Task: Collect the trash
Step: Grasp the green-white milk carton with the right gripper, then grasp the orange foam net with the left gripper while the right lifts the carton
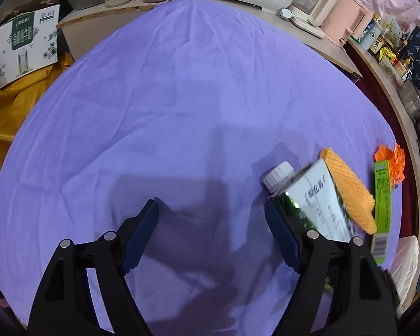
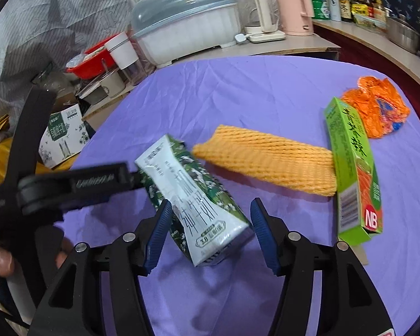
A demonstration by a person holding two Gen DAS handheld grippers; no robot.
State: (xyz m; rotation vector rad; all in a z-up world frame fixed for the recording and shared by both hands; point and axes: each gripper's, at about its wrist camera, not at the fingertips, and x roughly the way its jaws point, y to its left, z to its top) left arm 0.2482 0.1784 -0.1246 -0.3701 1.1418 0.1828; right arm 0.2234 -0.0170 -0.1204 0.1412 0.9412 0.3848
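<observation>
item: milk carton [image 2: 198, 196], green and white, screw cap [image 1: 278, 174]. location: on the purple tablecloth [image 2: 266, 84], near edge, tilted. in the right wrist view its base sits between the fingers of the right gripper [image 2: 211, 225]; its capped end lies toward the left gripper [image 1: 211, 236].

long axis: runs from the base, near the right gripper, up and away to the left; cap end points toward the far left of the table.

right gripper: fingers apart, straddling the carton's base; the left pad [image 2: 159, 229] looks to touch the carton's side, the right pad stands clear. not clamped.

left gripper: fingers spread wide, nothing between them. carton lies just outside its right finger [image 1: 280, 229], apparently in contact; contact cannot be confirmed.

judgement: right gripper is better placed; closing across the short axis of the base is what the grasp turns on.

other trash, further right on the cloth: orange foam fruit net [image 2: 268, 162], lying crosswise; green toothpaste box [image 2: 352, 168], long axis running away; crumpled orange wrapper [image 2: 378, 106] beyond.
</observation>
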